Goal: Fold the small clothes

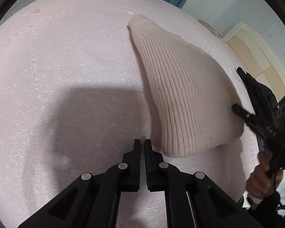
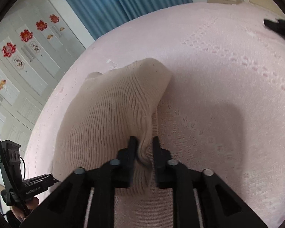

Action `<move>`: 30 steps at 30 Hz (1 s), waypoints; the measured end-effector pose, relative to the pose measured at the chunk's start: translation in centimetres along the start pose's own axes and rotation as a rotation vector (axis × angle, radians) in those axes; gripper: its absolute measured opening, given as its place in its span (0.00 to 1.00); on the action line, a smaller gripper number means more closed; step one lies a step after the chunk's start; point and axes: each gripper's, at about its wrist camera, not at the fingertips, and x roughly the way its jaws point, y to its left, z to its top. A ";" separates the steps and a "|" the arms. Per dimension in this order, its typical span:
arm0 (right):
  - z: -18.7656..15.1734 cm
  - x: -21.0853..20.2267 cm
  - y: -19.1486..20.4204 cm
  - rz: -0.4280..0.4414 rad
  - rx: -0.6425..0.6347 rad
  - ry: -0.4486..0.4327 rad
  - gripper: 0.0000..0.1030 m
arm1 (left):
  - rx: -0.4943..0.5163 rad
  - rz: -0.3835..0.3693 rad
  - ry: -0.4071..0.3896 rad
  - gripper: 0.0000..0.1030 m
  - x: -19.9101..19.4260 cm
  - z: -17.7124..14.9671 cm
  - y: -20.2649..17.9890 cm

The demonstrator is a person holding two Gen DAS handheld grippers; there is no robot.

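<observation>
A cream ribbed knit garment (image 1: 178,95) lies folded on a pale pink bedspread (image 1: 66,66). My left gripper (image 1: 142,142) is shut and empty, just left of the garment's near corner. In the right wrist view the garment (image 2: 112,117) fills the middle. My right gripper (image 2: 144,139) has its jaws a little apart with a bunched edge of the knit between them. I cannot tell whether the pads press on it. In the left wrist view the right gripper (image 1: 237,108) touches the garment's right edge.
The pink bedspread (image 2: 228,76) covers the whole work surface. Blue curtains (image 2: 114,3) and a white wardrobe with red flower stickers (image 2: 24,43) stand behind. A wooden cabinet (image 1: 256,57) stands at the right. The left gripper (image 2: 28,186) shows at lower left.
</observation>
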 end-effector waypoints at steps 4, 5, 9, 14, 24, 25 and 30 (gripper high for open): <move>1.3 -1.4 0.2 -0.043 -0.043 -0.048 0.23 | 0.030 0.070 -0.004 0.10 -0.7 -0.2 0.2; 1.6 -1.7 0.3 -0.052 -0.052 -0.058 0.23 | 0.036 0.080 -0.003 0.17 -0.9 -0.2 0.3; 2.6 -1.6 1.0 -0.058 -0.072 -0.082 0.31 | 0.033 0.078 -0.047 0.27 -2.2 0.9 1.3; 3.6 1.6 0.2 -0.012 -0.011 -0.022 0.32 | 0.001 0.008 -0.094 0.39 -3.4 4.5 1.7; 3.8 2.4 -1.2 -0.024 -0.044 -0.074 0.10 | 0.094 -0.038 -0.163 0.40 -1.8 11.0 -1.6; 3.9 3.1 -1.6 -0.026 -0.025 -0.030 0.12 | 0.105 -0.039 -0.167 0.40 -1.4 11.6 -2.0; 5.0 1.4 -0.3 -0.080 -0.084 -0.092 0.22 | 0.143 -0.036 -0.181 0.39 0.4 13.4 -3.5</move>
